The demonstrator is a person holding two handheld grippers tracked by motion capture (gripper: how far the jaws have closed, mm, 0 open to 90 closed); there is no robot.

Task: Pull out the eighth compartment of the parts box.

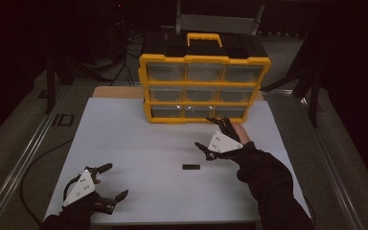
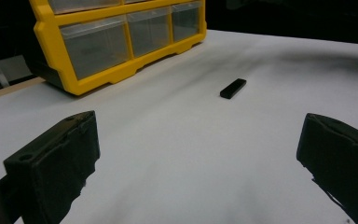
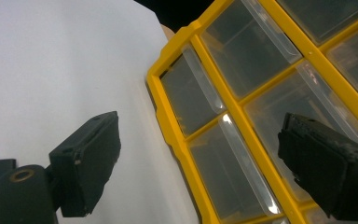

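Observation:
A yellow organizer [image 1: 203, 86] with clear drawers stands at the back of the white table [image 1: 139, 143]; it also appears in the left gripper view [image 2: 116, 42] and close up in the right gripper view [image 3: 261, 116]. A small flat black block [image 1: 190, 167] lies on the table's middle, seen farther off in the left gripper view [image 2: 233, 88]. My left gripper [image 1: 112, 182] rests near the front left corner, open and holding nothing. My right gripper [image 1: 210, 134] hovers just before the organizer's bottom row of drawers, open, its jaws tilted and wide apart.
A yellow carry handle [image 1: 204, 38] tops the organizer. Metal rails [image 1: 24, 153] run along the table's left side and cables [image 1: 124, 62] lie on the dark floor behind. A wooden board edge [image 1: 117, 92] shows beyond the white surface.

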